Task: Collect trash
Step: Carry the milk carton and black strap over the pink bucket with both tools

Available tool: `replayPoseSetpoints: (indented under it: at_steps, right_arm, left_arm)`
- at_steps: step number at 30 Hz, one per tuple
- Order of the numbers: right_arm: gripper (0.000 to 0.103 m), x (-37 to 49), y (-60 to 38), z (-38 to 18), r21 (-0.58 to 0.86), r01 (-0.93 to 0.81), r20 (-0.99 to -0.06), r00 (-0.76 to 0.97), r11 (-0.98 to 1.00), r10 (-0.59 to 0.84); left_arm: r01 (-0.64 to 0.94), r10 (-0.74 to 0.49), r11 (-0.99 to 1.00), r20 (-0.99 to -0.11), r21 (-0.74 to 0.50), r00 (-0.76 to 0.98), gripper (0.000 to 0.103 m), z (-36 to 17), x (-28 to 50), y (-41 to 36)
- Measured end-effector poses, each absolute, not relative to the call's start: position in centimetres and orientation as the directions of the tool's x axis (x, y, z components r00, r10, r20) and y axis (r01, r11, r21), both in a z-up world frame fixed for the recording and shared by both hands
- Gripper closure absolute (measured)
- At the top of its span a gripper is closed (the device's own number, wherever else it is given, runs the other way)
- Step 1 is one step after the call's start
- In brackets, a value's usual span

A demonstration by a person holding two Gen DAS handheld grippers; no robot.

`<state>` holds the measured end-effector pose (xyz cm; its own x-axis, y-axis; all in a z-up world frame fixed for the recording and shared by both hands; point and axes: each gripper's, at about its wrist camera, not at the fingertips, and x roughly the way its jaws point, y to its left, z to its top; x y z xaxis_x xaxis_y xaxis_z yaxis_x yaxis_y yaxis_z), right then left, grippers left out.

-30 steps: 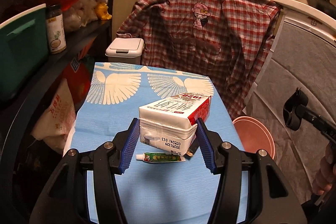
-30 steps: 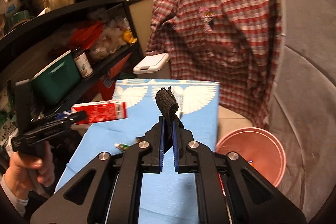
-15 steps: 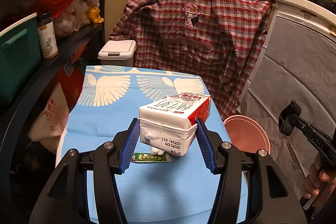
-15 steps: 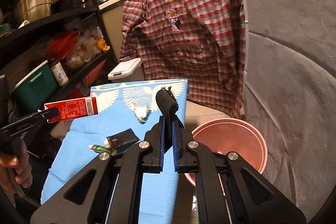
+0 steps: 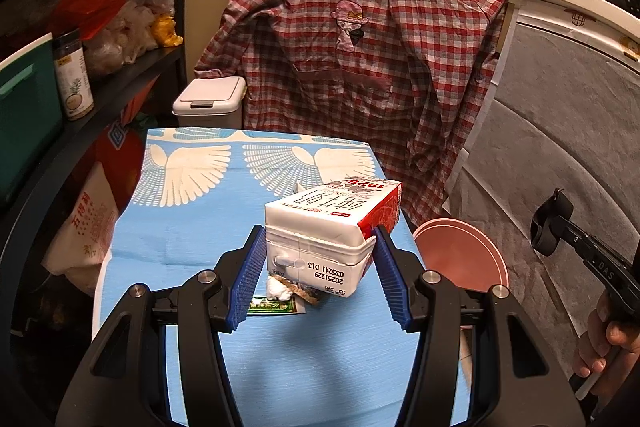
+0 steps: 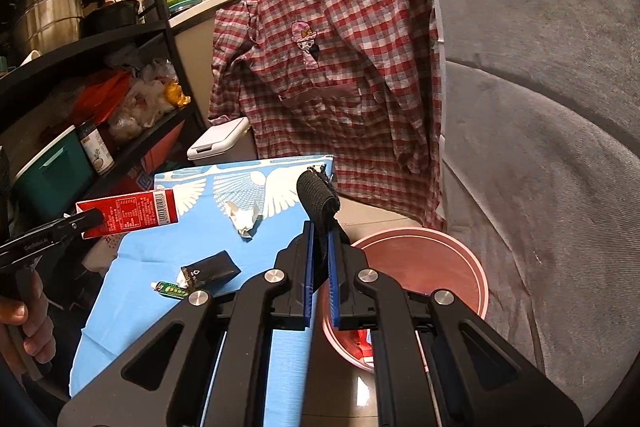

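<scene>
A red and white milk carton (image 5: 332, 227) hangs above the blue-clothed table (image 5: 192, 227), and my left gripper (image 5: 319, 233) is shut on its sides. From the right wrist view the same carton (image 6: 132, 215) shows at the left. My right gripper (image 6: 320, 231) is shut on a black fabric strap (image 6: 316, 193), held over the near rim of a pink basin (image 6: 420, 267) on the floor. On the cloth lie a crumpled tissue (image 6: 242, 219), a small black box (image 6: 210, 269) and a green tube (image 6: 172, 289).
A white lidded bin (image 5: 208, 101) stands behind the table. A plaid shirt (image 5: 360, 67) hangs over the counter edge. Black shelves (image 5: 100, 79) full of goods line the left side. A grey covered surface (image 6: 540, 147) rises to the right. Something red (image 6: 362, 341) lies in the basin.
My right gripper has carried the strap rightward and lower, from over the table to the basin's rim. My left gripper has drifted right with the carton still in it.
</scene>
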<state>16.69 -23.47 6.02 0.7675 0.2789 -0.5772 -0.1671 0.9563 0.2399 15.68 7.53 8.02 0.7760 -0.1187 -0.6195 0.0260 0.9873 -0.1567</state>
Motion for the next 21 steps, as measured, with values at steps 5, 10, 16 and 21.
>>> replayPoseSetpoints:
  at_steps: [5,10,16,21]
  right_arm:
    - [0.096,17.0,-24.0,5.9,0.240,-0.154,-0.579,0.770,0.959,0.268]
    - [0.096,17.3,-24.7,5.5,0.236,-0.137,-0.584,0.771,0.962,0.254]
    - [0.096,17.5,-25.7,4.9,0.229,-0.115,-0.596,0.769,0.967,0.232]
    - [0.096,17.9,-26.4,4.4,0.230,-0.095,-0.605,0.765,0.968,0.219]
  left_arm:
    - [0.043,-0.133,0.987,-0.625,-0.157,0.770,0.050,7.8,16.0,6.7]
    - [0.064,-0.152,0.985,-0.630,-0.161,0.762,0.050,7.5,16.4,5.6]
    - [0.095,-0.182,0.981,-0.635,-0.169,0.751,0.050,7.1,17.0,4.0]
    - [0.123,-0.205,0.978,-0.642,-0.170,0.739,0.050,6.6,17.6,2.4]
